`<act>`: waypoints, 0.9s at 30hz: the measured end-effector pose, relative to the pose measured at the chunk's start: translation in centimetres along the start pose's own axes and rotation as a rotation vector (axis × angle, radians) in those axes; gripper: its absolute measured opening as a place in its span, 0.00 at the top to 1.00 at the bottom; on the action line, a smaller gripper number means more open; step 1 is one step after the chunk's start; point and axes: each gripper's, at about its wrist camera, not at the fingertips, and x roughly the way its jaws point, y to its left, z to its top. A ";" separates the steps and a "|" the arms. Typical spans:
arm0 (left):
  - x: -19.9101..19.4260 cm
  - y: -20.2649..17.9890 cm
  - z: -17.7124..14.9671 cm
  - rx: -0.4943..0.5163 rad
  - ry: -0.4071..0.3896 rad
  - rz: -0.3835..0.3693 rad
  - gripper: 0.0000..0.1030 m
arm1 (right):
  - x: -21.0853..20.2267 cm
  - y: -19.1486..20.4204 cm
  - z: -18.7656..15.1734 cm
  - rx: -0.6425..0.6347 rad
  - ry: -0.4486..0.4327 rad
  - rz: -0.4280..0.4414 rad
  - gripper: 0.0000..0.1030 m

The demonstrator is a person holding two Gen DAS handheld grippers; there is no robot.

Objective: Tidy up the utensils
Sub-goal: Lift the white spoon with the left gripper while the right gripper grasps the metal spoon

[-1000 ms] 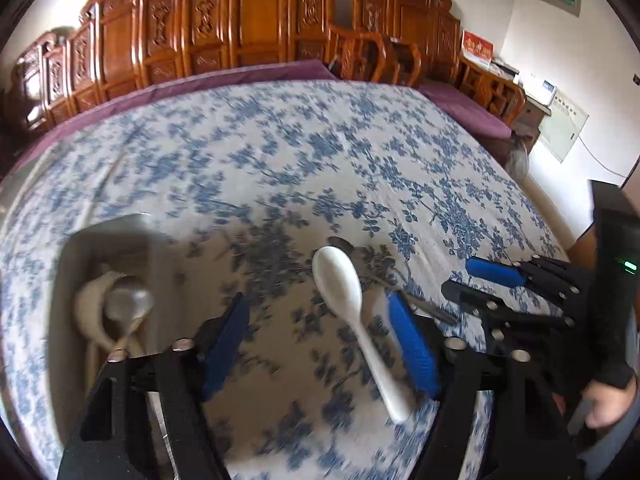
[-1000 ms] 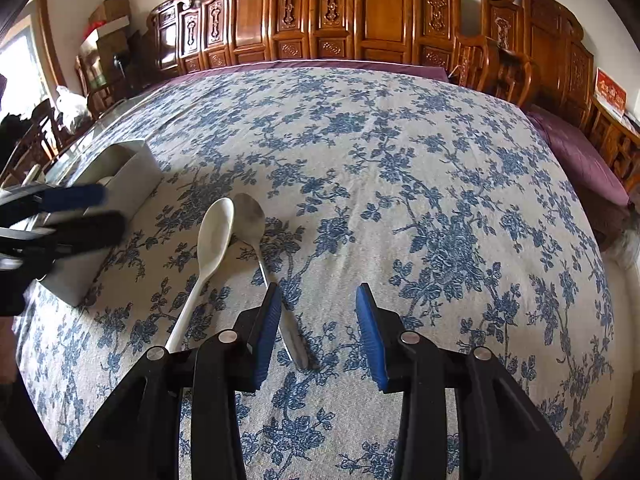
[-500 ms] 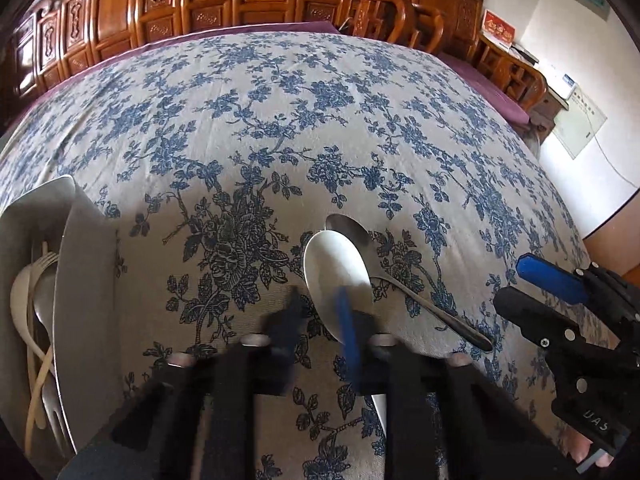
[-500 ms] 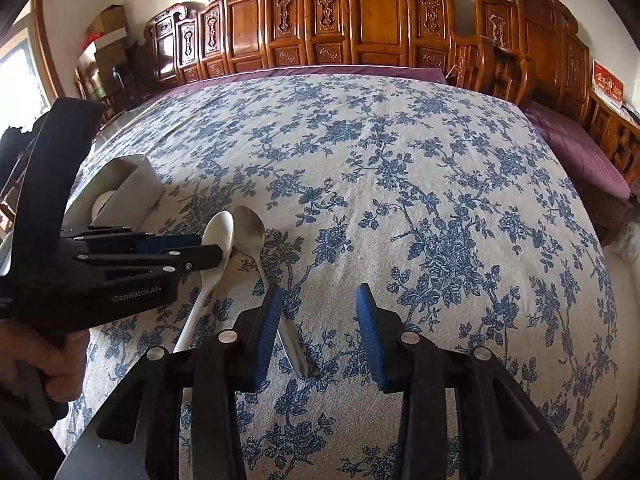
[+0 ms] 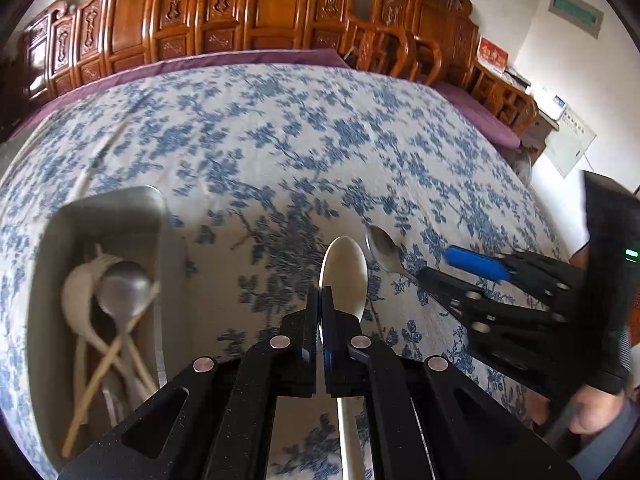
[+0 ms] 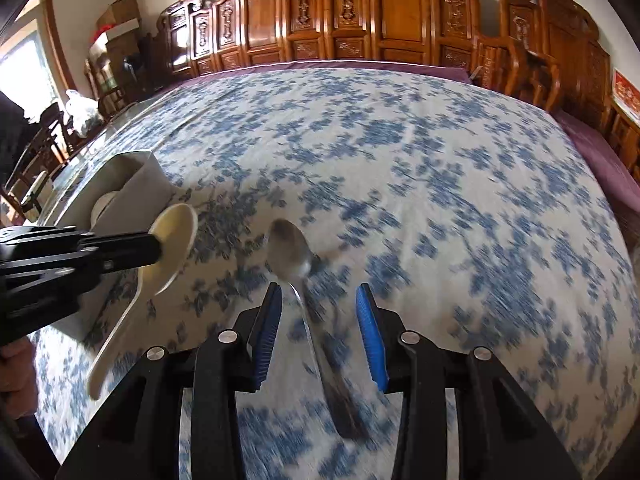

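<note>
Broadly, the worktop is lying under a cloth of blue flowers on cream, and carved wooden chairs are standing along its far edge.

On the left side of the worktop a pale utensil tray is sitting; in the left wrist view it is holding a metal spoon, a pale spoon and crossed chopsticks.

The left claw is showing its jaws pressed together and is pinching the white spoon at the neck, just below the bowl. The bowl is projecting forward past the fingertips; the handle is running back under the claw towards the camera. In the right wrist view the same spoon is hanging tilted, its handle pointing down and left above the cloth, just beside the tray.

The right claw is holding its jaws spread, the blue pads touching nothing. The steel spoon is lying flat on the cloth: its bowl is just ahead of the fingertips, and its handle is passing back between the two fingers, nearer the left one. Blur is hiding whether the fingers are touching the cloth.
</note>
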 end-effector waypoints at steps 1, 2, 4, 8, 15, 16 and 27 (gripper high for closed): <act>-0.4 0.1 0.0 0.002 -0.006 0.000 0.99 | 0.4 0.3 0.4 -0.015 -0.003 0.000 0.60; -0.6 0.2 0.0 0.003 -0.009 -0.002 0.99 | 0.8 0.5 0.8 -0.028 -0.011 0.001 0.60; -1.2 0.2 0.0 0.012 -0.019 -0.003 0.99 | 1.5 0.7 1.4 -0.037 -0.008 0.005 0.60; -2.0 0.0 -0.2 0.031 -0.034 -0.003 0.99 | 2.6 0.7 2.3 -0.045 0.007 0.000 0.60; -2.7 0.3 -0.3 0.037 -0.048 0.003 0.99 | 3.9 1.6 2.5 -0.085 0.036 -0.006 0.67; -2.7 0.4 -0.3 0.034 -0.048 0.005 0.99 | 3.9 1.6 2.5 -0.088 0.033 -0.011 0.74; -4.0 1.4 -0.1 0.023 -0.066 0.022 0.99 | 3.3 1.8 2.9 -0.059 0.016 0.027 0.98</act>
